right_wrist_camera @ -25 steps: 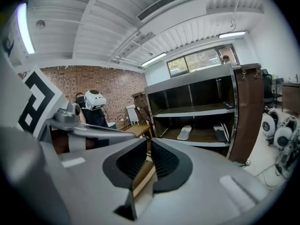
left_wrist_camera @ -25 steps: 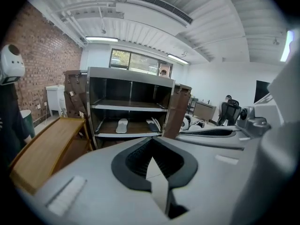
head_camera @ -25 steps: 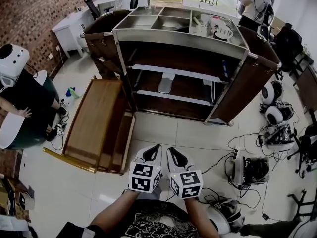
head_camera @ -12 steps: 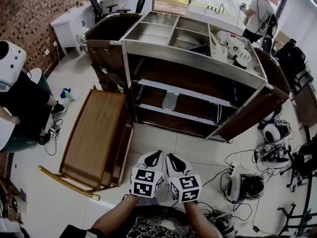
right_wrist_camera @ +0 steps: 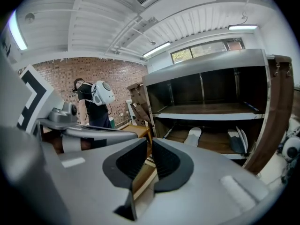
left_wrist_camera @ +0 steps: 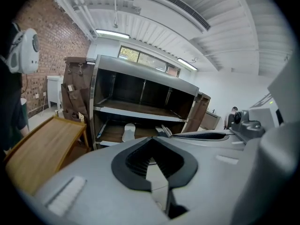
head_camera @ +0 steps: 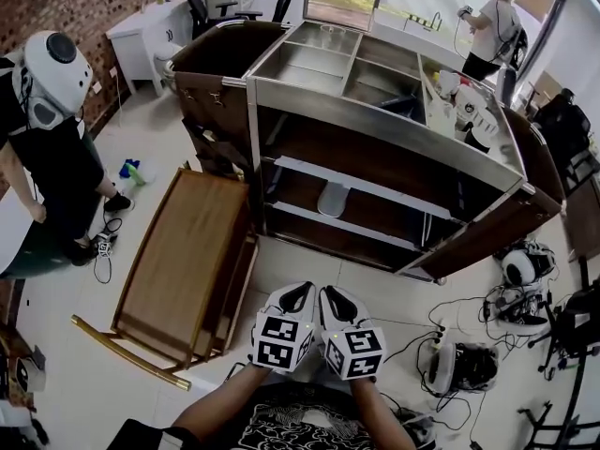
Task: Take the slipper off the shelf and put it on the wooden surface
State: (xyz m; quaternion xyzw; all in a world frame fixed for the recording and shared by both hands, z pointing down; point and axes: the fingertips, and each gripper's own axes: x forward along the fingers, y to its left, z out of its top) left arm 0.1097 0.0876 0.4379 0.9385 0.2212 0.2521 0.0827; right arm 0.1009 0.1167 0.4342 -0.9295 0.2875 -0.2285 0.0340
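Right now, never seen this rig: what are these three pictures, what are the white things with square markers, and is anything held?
There is no robot here. A person holds a two-jaw tool in each hand. The head view looks steeply down from the person's head and shows the left tool and the right tool, each carrying its marker cube. The other two pictures come from cameras riding on each tool, looking along its jaws. Both pairs of jaws are together with nothing between them. Ahead stands an open shelf cart. A pale slipper lies on a lower shelf. Left of the cart is the wooden surface, and nothing lies on it. A bystander stands at the far left.
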